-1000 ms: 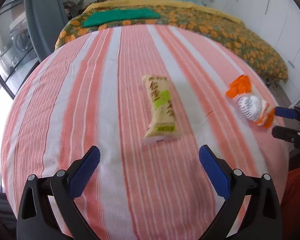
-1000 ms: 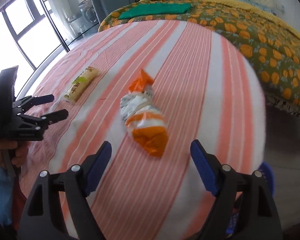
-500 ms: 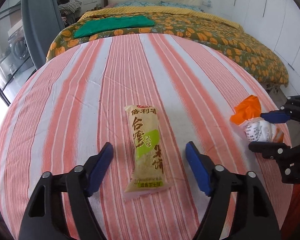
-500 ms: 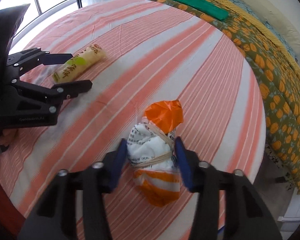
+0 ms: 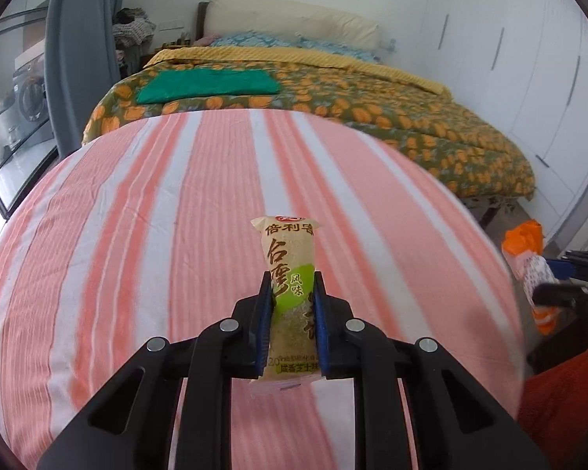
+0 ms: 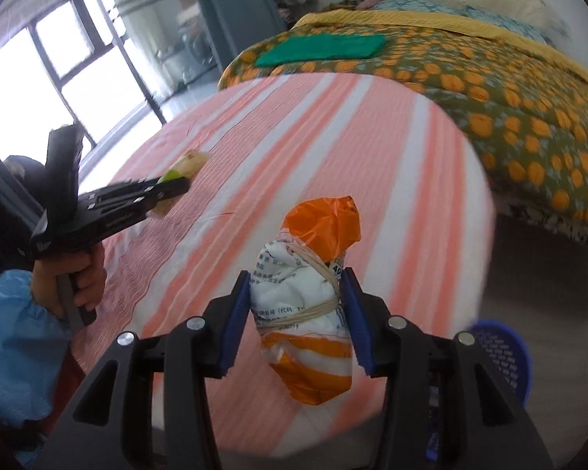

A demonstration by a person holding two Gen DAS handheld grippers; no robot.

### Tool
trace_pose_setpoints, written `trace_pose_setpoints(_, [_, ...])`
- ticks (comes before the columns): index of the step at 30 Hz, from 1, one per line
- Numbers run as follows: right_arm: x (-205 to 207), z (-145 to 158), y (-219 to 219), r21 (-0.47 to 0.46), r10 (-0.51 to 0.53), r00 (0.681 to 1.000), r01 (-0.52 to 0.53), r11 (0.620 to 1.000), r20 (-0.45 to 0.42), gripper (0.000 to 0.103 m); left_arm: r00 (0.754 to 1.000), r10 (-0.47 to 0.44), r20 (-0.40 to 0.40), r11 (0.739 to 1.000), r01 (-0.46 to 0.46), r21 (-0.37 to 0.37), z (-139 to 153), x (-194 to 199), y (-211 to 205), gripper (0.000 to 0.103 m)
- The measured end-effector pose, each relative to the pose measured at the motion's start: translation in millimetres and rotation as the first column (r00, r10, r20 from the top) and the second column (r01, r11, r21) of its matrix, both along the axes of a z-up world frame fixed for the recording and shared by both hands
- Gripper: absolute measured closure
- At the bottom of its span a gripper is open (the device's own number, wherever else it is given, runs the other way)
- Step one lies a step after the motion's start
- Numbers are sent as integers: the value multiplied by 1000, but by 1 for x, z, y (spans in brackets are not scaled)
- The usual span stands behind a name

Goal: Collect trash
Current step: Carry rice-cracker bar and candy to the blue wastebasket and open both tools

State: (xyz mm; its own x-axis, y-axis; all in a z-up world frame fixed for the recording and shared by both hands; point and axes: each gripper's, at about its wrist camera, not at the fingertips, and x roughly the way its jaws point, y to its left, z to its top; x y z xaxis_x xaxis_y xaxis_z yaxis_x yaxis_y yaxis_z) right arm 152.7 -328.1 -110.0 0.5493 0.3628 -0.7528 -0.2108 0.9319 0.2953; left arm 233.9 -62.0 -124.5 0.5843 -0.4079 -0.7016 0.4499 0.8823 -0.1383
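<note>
My left claw (image 5: pixel 293 293) had just closed on the snack packet (image 5: pixel 290 270), lifted above the striped bed (image 5: pixel 137 235); my right claw (image 6: pixel 297 293) clasped the orange-and-white bundle (image 6: pixel 307 301).

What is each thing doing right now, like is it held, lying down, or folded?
Left gripper: just closed, shut on the snack packet.
Snack packet: held.
Right gripper: shut on the tied bundle.
Tied bundle: held, rubber-banded.
Green cloth: folded flat on the flowered quilt.
Blue basket: on the floor.

Two grippers, one snack wrapper (image 5: pixel 290 270), one tied orange-and-white bag (image 6: pixel 307 305), one blue basket (image 6: pixel 505 356).
</note>
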Motion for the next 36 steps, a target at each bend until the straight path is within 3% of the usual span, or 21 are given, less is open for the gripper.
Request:
trace_pose_setpoints(4, [-29,-17,-72,4,-155,988,155,988,-6,58,998,-57,-20,997,55,-61,11,-37,-25,86])
trace_pose_setpoints(7, [-47,-45,-127,-20,-281,957,281,960,-70,58,985,-165,-46,981,159,-113,19,-74,-72,86])
trace_pose_setpoints(11, [-67,-73,-175,-35,-373,920,372,928,-120,58,941,-331,-74,938,319,-136,24,-119,-149,85])
trace_pose_setpoints(14, [-75,-88,-201,-34,-408,902,408,912,-144,58,893,-435,-118,897,418,-141,15,-147,-211,85])
trace_pose_setpoints(19, [-73,-115,-229,-23,-424,883,428,903,-200,58,851,-488,-192,870,491,-35,-40,-169,-305,85])
trace_pose_setpoints(23, [-68,-140,-247,-16,-432,866,443,896,-253,58,857,-464,-225,871,487,57,-93,-164,-350,85])
trace_pose_setpoints(27, [-63,-156,-260,21,-440,854,463,886,-277,56,866,-427,-262,889,455,54,-135,-143,-366,83])
trace_pose_setpoints(28, [-60,-160,-263,28,-443,850,469,883,-284,56,868,-419,-268,893,448,55,-143,-136,-370,80])
trace_pose_setpoints(29, [-58,-164,-266,39,-444,848,474,880,-289,54,870,-406,-279,898,437,56,-153,-128,-374,69])
trace_pose_setpoints(32, [-56,-174,-277,71,-465,829,508,858,-312,16,878,-378,-292,913,406,42,-161,-118,-373,42])
trace_pose_setpoints(34, [-64,-168,-285,90,-505,810,551,830,-297,16,883,-388,-266,914,404,10,-152,-123,-367,31])
trace_pose_setpoints(36, [-74,-157,-293,103,-544,787,591,800,-291,8,892,-393,-223,915,403,2,-138,-133,-357,18])
